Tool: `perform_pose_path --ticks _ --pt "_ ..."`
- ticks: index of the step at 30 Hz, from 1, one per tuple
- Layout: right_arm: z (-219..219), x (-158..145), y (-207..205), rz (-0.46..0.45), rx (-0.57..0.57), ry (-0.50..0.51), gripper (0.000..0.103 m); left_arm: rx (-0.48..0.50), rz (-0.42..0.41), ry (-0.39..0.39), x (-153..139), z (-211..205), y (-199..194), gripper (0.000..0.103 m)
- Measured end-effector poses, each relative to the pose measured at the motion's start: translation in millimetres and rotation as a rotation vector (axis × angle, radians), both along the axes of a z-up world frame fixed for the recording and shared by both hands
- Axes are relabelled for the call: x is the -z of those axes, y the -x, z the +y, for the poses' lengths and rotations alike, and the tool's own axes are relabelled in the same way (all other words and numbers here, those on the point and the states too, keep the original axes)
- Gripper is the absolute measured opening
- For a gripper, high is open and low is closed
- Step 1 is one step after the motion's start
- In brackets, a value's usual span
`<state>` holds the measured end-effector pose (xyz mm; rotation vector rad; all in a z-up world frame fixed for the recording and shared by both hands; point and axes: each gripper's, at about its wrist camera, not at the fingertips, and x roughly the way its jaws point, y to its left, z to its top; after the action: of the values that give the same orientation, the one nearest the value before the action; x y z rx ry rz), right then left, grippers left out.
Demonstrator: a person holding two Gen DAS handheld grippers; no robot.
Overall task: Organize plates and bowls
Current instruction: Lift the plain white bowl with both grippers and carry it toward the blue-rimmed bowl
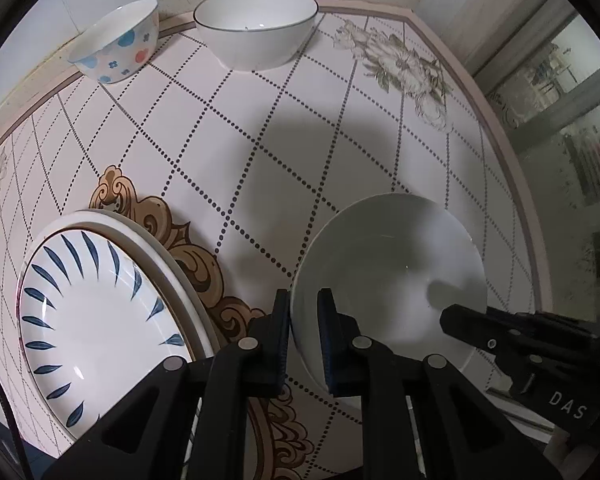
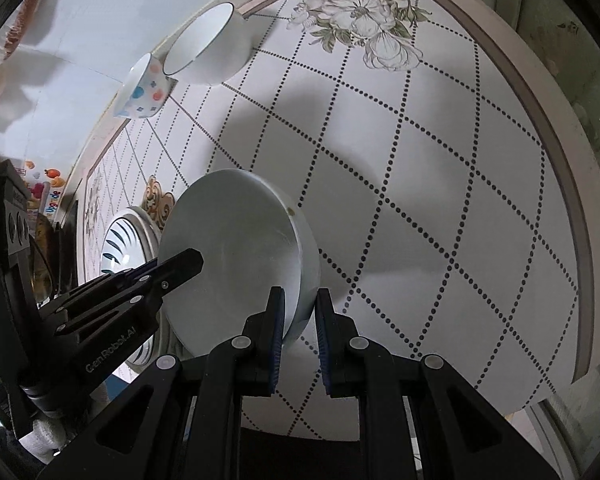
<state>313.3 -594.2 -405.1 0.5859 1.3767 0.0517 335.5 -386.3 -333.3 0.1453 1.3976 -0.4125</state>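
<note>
A plain white bowl (image 1: 392, 276) is held between both grippers above the tiled table. My left gripper (image 1: 304, 340) is shut on its left rim. My right gripper (image 2: 300, 336) is shut on its right rim (image 2: 304, 264); the right gripper also shows in the left wrist view (image 1: 500, 336). A blue-leaf plate (image 1: 100, 320) lies stacked on a white plate at the lower left. A white bowl with a dark rim (image 1: 256, 32) and a dotted bowl (image 1: 116, 44) stand at the table's far edge.
The table (image 1: 284, 152) has a dotted diamond pattern, flower prints and a pink border. A wall runs behind the far bowls. A glass door (image 1: 572, 120) is past the table's right edge. Clutter sits at the left in the right wrist view (image 2: 40, 192).
</note>
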Motion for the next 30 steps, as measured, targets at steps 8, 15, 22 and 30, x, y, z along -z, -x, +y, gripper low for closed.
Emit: perform_pose_path --ticks 8,15,22,30 --pt "-9.4 0.7 -6.4 0.041 0.009 -0.052 0.020 -0.020 0.065 0.001 -8.2 9.7 -4.2 0.013" --pt "-55.0 -44.5 -9.2 -0.042 0.086 -0.197 0.048 -0.140 0.104 0.237 -61.4 41.6 -39.5 0.034" --pt "-93.4 -39.8 -104.8 -0.181 0.162 -0.429 0.069 -0.306 0.139 0.330 -38.9 52.4 -142.3 0.042" --pt "-65.4 27.7 -226.8 -0.100 0.079 -0.467 0.069 -0.377 0.204 0.344 11.9 51.0 -228.0 0.042"
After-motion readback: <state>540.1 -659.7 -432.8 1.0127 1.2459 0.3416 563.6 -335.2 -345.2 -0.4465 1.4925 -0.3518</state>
